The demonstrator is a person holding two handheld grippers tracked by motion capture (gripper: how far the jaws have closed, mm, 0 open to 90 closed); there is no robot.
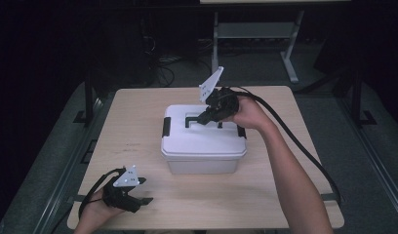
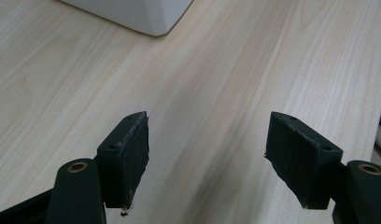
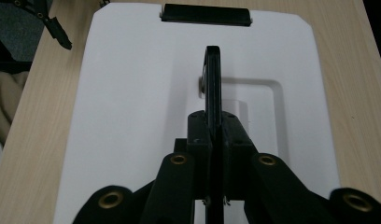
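I see the table (image 1: 138, 122) with the white box (image 1: 203, 146) at its middle, lid on. My right gripper (image 3: 213, 135) is over the lid, jaws clamped on the black handle (image 3: 213, 74), raised upright. My left gripper (image 2: 207, 158) rests near the table's front-left edge, jaws apart, empty.

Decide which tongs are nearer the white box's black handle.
Right. The right tongs grip the handle on the white box; the left tongs hover open beside it.
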